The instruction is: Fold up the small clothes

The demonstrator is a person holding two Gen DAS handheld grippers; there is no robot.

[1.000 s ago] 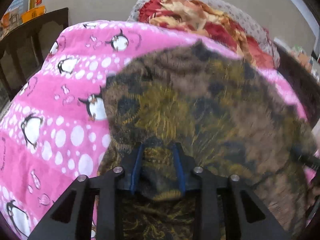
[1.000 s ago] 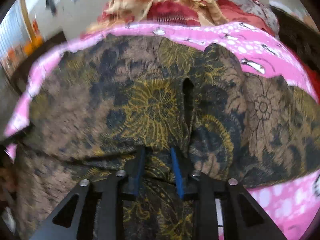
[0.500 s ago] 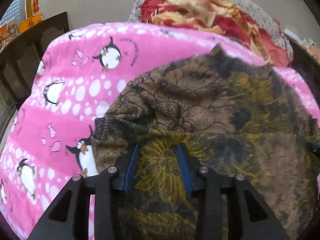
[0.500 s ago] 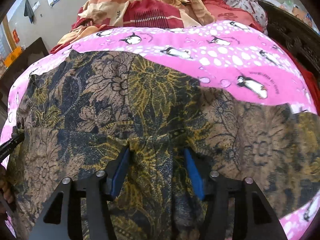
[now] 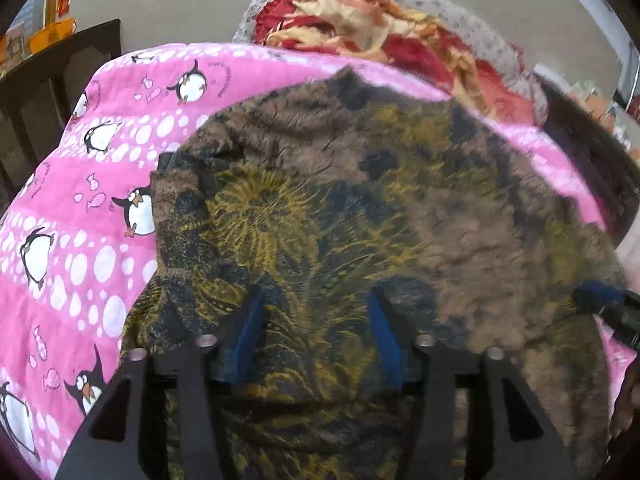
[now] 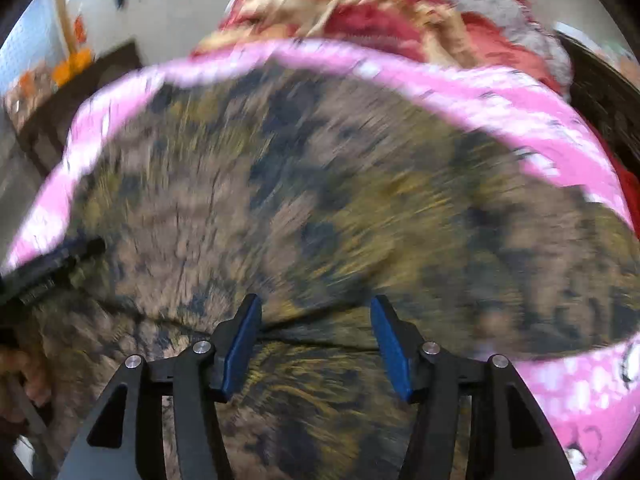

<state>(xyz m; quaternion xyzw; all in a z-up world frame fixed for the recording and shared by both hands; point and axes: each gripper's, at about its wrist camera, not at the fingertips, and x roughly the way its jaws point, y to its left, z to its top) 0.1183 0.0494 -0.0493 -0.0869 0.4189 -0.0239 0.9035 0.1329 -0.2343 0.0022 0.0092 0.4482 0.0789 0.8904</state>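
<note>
**Both tools open over floral garment on pink blanket**

Handling: the garment (image 5: pixel 360 208) reads as thin, light, floppy woven cloth, judging by the fine wrinkles and the way it drapes over the bed's curve. Not fragile, not slippery-looking, but it will sag and bunch if lifted from one point only. Best hold is likely at edges or corners, one tool each side, pinching a single layer or a folded hem; the near edge by each tool looks like the easiest place. A crease runs across just ahead of the right tool (image 6: pixel 316 320), probably a fold line.

Look: brown ground with dark blue-black patches and yellow-gold flower and leaf print. Spread mostly flat, wrinkled, with a pointed corner at the far side. Right view is heavily motion-blurred, so detail there is poor.

Location: lies on the pink penguin blanket (image 5: pixel 100 208) on the bed, with a red and orange heap of cloth (image 5: pixel 380 28) behind it.

Tool state: left tool (image 5: pixel 316 320) has its jaws spread wide, hovering over the cloth, gripping nothing. Right tool likewise wide apart, nothing between the pads. The right tool's tip shows at the left view's right edge.
</note>
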